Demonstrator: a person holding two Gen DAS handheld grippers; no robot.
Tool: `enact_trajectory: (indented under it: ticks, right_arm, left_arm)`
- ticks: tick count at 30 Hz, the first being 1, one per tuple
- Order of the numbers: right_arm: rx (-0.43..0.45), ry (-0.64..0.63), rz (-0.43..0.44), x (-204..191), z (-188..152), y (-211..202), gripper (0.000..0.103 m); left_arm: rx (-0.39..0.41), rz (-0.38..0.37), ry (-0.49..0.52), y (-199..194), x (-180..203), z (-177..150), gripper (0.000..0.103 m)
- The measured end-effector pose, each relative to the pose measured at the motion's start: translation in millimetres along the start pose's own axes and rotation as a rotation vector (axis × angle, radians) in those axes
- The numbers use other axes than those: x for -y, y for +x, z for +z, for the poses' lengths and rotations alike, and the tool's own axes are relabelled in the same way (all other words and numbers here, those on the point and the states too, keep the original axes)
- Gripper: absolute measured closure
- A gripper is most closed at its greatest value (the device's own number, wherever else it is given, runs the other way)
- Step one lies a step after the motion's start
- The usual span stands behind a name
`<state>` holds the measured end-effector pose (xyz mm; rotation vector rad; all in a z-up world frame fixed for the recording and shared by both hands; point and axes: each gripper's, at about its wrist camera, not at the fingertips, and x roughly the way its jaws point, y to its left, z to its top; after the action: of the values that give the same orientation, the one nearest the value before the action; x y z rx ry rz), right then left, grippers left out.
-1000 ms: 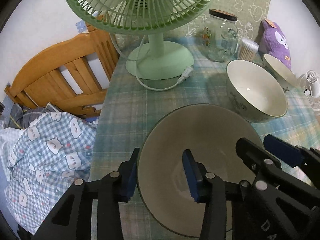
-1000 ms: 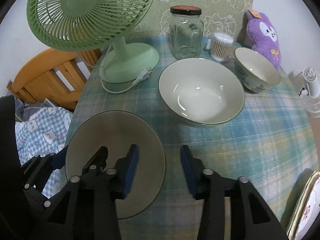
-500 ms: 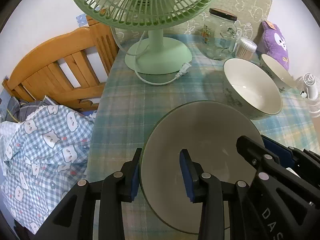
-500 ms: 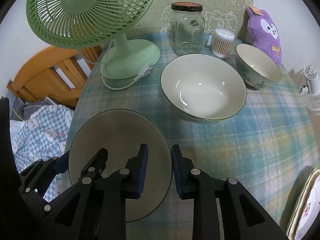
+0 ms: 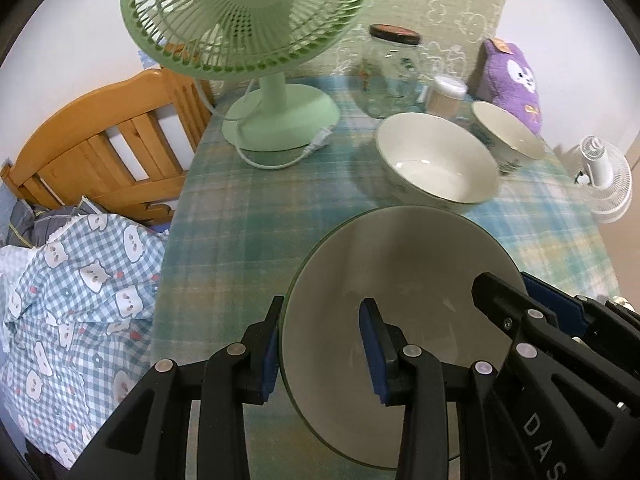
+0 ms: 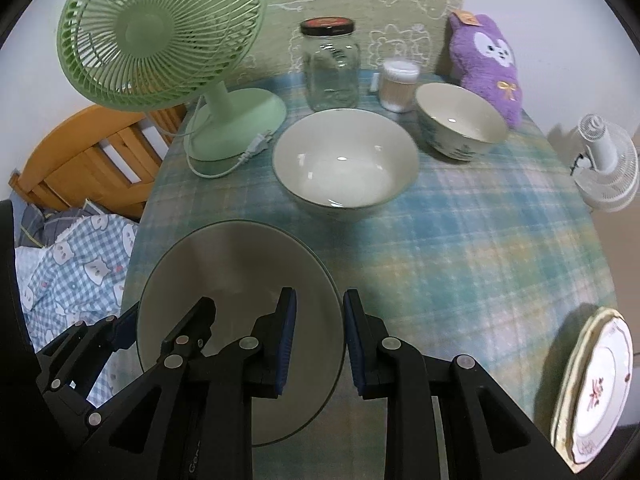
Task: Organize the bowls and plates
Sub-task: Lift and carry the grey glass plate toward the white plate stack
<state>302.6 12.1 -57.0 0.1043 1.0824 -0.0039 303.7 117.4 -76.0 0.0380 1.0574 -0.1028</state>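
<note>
Plate (image 5: pixel 400 280), grey-green, held over the desk (image 6: pixel 460 240) just in front of the large bowl (image 6: pixel 346 164). Left claw (image 5: pixel 322 350) clamps its left rim, right claw (image 6: pixel 318 344) clamps its right rim.

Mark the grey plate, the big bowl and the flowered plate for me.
grey plate (image 6: pixel 240 264): right wrist view, bare far part of its face.
big bowl (image 6: pixel 344 168): right wrist view, inside bottom.
flowered plate (image 6: pixel 596 388): right wrist view, centre of its face.
</note>
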Motion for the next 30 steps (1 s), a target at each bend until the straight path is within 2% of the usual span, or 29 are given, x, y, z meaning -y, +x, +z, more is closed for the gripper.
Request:
enact_trajectory:
  ticks: [19,30]
  right_arm:
    - [0.022,0.054,-0.021,94.1,-55.2,-54.8,0.076]
    - [-0.010,0.058,-0.025,144.2,-85.6,-59.8,0.076]
  left_arm:
    - [0.010,-0.023,0.042,-38.4,94.0,-46.7,0.067]
    - [-0.016,-0.024,0.031,-41.3,139.1,-76.2,0.067]
